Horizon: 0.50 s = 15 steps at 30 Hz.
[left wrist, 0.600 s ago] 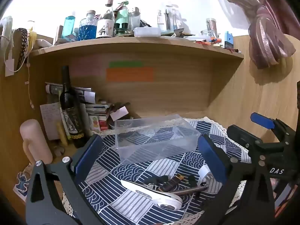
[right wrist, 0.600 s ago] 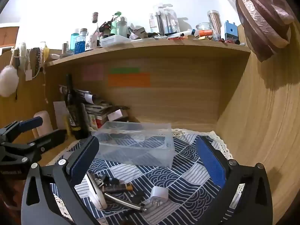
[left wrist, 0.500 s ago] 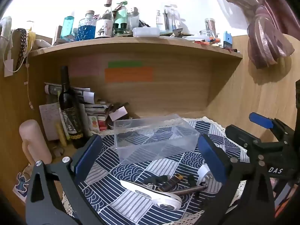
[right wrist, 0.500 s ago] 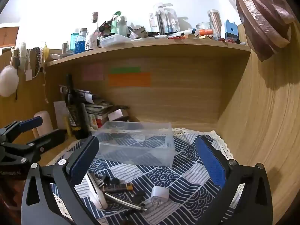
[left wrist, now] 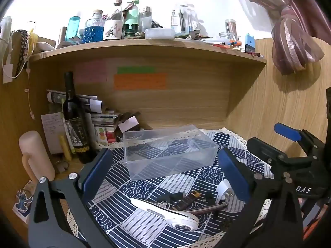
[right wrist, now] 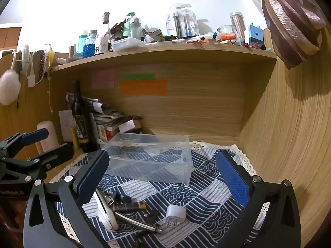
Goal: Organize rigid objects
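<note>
Step in hand: judged as the start of the sort, nothing picked up yet and the clear bin (left wrist: 169,155) looks empty
Left gripper (left wrist: 165,173): jaws spread wide, nothing between the pads, hanging above the cloth in the lower middle of the left wrist view
Right gripper (right wrist: 163,175): jaws equally wide and empty, low centre of the right wrist view; its side also shows at the right edge of the left view
Bin: centre of both views, on the blue patterned cloth (right wrist: 206,196), open top, just behind the pile
Loose pile: lower middle of the frames, in front of the bin; white flat device (left wrist: 165,212), dark tube with a gold end (left wrist: 189,199), metal rod (right wrist: 137,220) and white plug adapter (right wrist: 175,214) lie touching or overlapping, along with small dark bits I cannot identify
Best first pick: probably the plug adapter, it sits at the edge of the pile, apart from the rest on its outer side, and lies nearer the right gripper
How to grip: come down with the pads either side of the white body, not the prongs, and close squarely
Risk: the rod and the tube rest across the white device, so dragging one may shift the others
Drop: lift clear of the bin's near wall before releasing inside
Clutter: the dark bottle (left wrist: 74,122) and papers at left play no part
</note>
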### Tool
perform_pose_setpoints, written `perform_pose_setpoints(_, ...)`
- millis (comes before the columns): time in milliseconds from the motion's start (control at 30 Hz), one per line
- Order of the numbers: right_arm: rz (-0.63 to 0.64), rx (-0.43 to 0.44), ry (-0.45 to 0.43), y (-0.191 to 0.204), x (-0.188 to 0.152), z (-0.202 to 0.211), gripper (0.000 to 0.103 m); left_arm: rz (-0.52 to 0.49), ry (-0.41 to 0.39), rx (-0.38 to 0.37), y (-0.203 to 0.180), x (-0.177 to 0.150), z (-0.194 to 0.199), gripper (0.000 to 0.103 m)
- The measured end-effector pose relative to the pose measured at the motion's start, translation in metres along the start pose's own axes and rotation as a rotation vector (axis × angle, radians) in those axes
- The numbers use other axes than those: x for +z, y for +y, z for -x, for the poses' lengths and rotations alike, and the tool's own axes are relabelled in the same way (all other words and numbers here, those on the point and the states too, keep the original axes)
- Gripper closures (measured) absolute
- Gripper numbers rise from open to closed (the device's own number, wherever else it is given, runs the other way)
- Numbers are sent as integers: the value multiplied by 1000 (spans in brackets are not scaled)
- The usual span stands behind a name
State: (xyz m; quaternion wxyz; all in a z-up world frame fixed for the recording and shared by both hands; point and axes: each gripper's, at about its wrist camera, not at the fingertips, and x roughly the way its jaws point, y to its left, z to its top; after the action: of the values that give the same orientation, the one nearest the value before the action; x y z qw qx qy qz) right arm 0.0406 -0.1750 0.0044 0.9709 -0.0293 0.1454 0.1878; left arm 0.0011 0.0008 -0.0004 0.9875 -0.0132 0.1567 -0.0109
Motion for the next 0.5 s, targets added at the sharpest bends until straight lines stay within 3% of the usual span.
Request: perform_pose_setpoints(500, 3, 0, -7, 1, 0, 2, 0, 2, 0, -4, -2, -2, -2, 0)
